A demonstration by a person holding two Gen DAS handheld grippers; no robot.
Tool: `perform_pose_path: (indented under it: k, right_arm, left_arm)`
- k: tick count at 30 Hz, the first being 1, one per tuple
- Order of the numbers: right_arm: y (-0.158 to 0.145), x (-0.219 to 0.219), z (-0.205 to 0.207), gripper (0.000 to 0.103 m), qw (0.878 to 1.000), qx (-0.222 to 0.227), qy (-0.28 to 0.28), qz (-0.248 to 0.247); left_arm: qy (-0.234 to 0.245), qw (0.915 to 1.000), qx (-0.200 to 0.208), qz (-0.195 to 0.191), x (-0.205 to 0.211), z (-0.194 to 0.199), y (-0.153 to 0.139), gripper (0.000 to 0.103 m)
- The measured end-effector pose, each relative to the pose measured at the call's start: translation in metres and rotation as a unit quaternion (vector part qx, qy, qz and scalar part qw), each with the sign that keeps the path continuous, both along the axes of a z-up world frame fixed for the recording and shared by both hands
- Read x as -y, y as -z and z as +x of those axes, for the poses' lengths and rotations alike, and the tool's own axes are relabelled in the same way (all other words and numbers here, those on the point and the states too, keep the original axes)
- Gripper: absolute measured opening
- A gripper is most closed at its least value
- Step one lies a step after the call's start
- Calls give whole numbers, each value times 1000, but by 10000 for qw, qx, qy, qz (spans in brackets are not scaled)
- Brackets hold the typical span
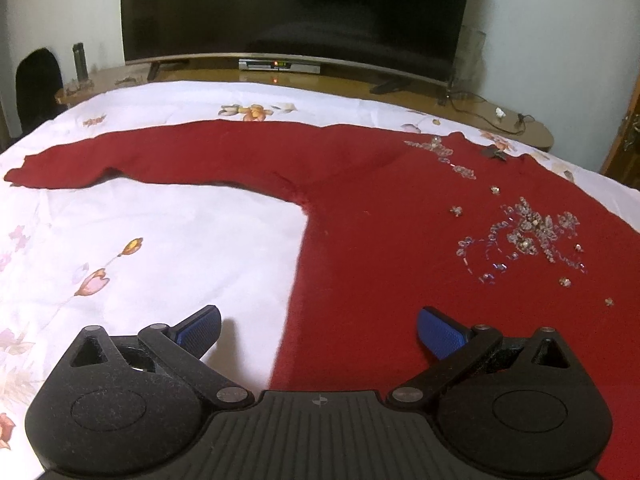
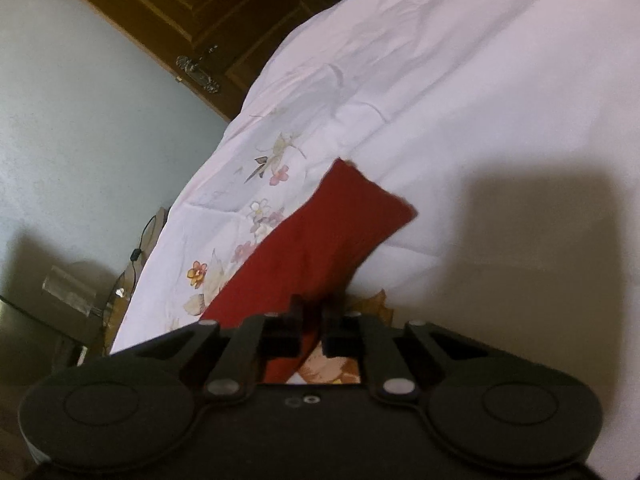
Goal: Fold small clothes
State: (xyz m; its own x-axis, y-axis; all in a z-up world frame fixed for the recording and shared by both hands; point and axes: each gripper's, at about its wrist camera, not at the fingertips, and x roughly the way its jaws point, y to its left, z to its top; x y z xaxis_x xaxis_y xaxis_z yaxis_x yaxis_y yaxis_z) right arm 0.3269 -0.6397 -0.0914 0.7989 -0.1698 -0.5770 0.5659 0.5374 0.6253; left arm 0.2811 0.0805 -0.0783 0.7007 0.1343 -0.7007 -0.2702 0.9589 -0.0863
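a red sweater [image 1: 380, 200] lies flat on the floral bedsheet [image 1: 160, 240], filling the right half of the left wrist view, one sleeve stretched toward the upper left, beads on its chest at the right. the left gripper [image 1: 319, 332] hovers at the bottom with blue pads spread wide, empty. in the right wrist view the right gripper [image 2: 311, 316] is pressed together, apparently pinching the other sleeve [image 2: 320, 240], though blur hides the contact.
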Motion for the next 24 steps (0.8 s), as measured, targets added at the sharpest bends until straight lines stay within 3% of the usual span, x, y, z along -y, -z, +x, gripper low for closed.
perform_pose_path:
  k: [5,10,13,18,24]
  right_arm:
    - [-42,-42,8,7,9935,39,-638,-940]
    - [-95,-150,22,6,9594,384,-1810,-2127]
    - [-108,-219,36,6,9393,619,-2438,-2334]
    - [-103,-335,58,6,9021,795,-3452,-2466]
    - [-55,-454,77,7,8514,417,-4518,-2630]
  left_arm:
    - [40,9992,222,-344,-20,-1,-9,103]
    - [25,9968,345,-716,-34,6,-9,103]
    - [62,9961,382,-788,-38,4,-9,103]
    - [-28,9961,374,-803,-56,-5,-10,103]
    - [-130,9960,317,-820,-75,-6,-9,103]
